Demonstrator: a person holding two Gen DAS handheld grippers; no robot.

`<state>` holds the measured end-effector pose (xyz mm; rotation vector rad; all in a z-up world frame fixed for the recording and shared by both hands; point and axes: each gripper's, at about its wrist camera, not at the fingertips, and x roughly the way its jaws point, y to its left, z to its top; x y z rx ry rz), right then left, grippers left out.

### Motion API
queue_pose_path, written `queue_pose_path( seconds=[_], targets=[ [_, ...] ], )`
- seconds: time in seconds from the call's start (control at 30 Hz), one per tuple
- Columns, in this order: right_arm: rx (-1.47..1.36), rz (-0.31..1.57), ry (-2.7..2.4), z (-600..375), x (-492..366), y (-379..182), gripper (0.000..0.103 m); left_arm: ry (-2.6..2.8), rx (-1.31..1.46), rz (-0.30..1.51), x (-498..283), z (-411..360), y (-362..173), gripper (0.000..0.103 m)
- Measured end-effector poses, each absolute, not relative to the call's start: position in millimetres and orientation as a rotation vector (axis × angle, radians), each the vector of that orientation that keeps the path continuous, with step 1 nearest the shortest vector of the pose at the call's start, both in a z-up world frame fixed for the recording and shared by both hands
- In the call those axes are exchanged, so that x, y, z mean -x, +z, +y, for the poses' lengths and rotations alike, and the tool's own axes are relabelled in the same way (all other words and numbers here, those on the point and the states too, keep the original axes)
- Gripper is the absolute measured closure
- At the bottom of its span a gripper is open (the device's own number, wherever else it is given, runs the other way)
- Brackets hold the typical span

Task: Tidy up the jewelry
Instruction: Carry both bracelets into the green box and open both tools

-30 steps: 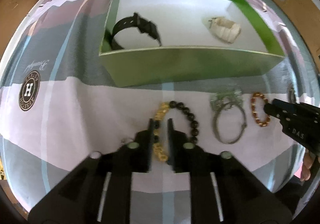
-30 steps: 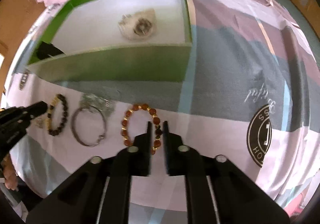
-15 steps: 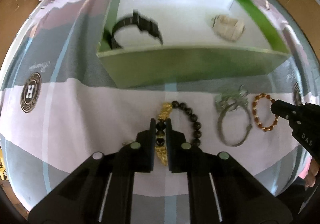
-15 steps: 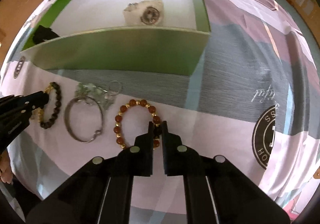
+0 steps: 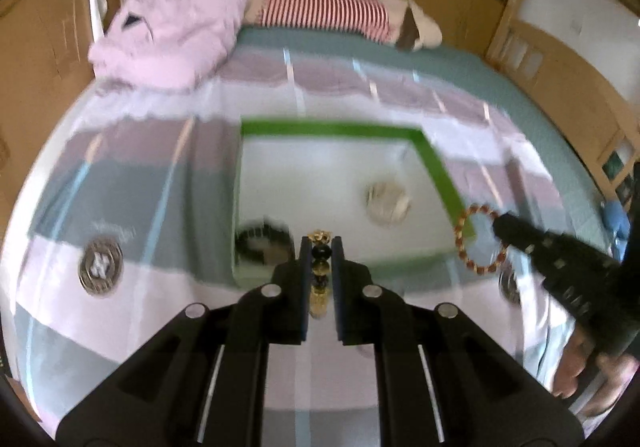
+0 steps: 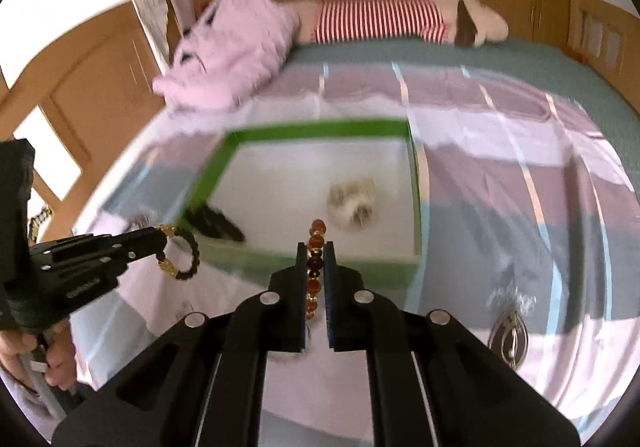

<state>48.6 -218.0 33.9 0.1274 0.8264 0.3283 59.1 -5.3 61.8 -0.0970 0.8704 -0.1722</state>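
Observation:
My left gripper (image 5: 321, 247) is shut on a black-and-gold bead bracelet (image 5: 320, 267), which hangs clear of the bed; the right wrist view shows that bracelet (image 6: 182, 257) dangling from the left gripper (image 6: 160, 239). My right gripper (image 6: 316, 251) is shut on an amber bead bracelet (image 6: 315, 243), lifted too; in the left wrist view the amber bracelet (image 5: 476, 239) is a ring at the right gripper (image 5: 498, 225). Behind both stands a green box (image 5: 434, 167) with a white floor, holding a black watch (image 5: 262, 243) and a white watch (image 5: 386, 203).
A striped pink, grey and teal bedspread (image 6: 500, 183) covers the bed. A pink garment (image 5: 172, 35) and a plush toy in red-and-white stripes (image 6: 380, 23) lie at the far end. Wooden bed rails (image 6: 600, 31) and cupboards surround it. A hand (image 6: 24, 355) grips the left tool.
Both grippers closed on their bracelets and rose from the bedspread, tilting up so the far end of the bed comes into view. The silver bangle is out of view.

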Motion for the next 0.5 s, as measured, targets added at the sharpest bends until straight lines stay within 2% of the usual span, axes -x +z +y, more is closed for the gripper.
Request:
queue_pose_path(
  seconds=[0.1, 0.2, 0.4, 0.43, 0.47, 0.5],
  targets=[
    [-0.149, 0.766, 0.331, -217, -65, 43, 0.096, -0.163, 0.079, 0.833, -74, -12, 71, 0.094],
    [-0.148, 0.737, 0.325, -211, -84, 41, 0.096, -0.152, 0.063, 0.856, -98, -21, 58, 0.094],
    [-0.148, 0.836, 0.292, -198, -116, 4, 0.094, -0.129, 0.029, 0.908, -123, -30, 22, 0.092],
    [-0.144, 0.853, 0.282, -197, -118, 1, 0.085, -0.124, 0.026, 0.903, -121, -27, 22, 0.089],
    [-0.149, 0.857, 0.277, -197, -118, 0, 0.077, -0.124, 0.027, 0.897, -120, -25, 25, 0.077],
    [-0.159, 0.857, 0.280, -198, -117, 1, 0.061, -0.123, 0.029, 0.885, -116, -22, 29, 0.064]
  ],
)
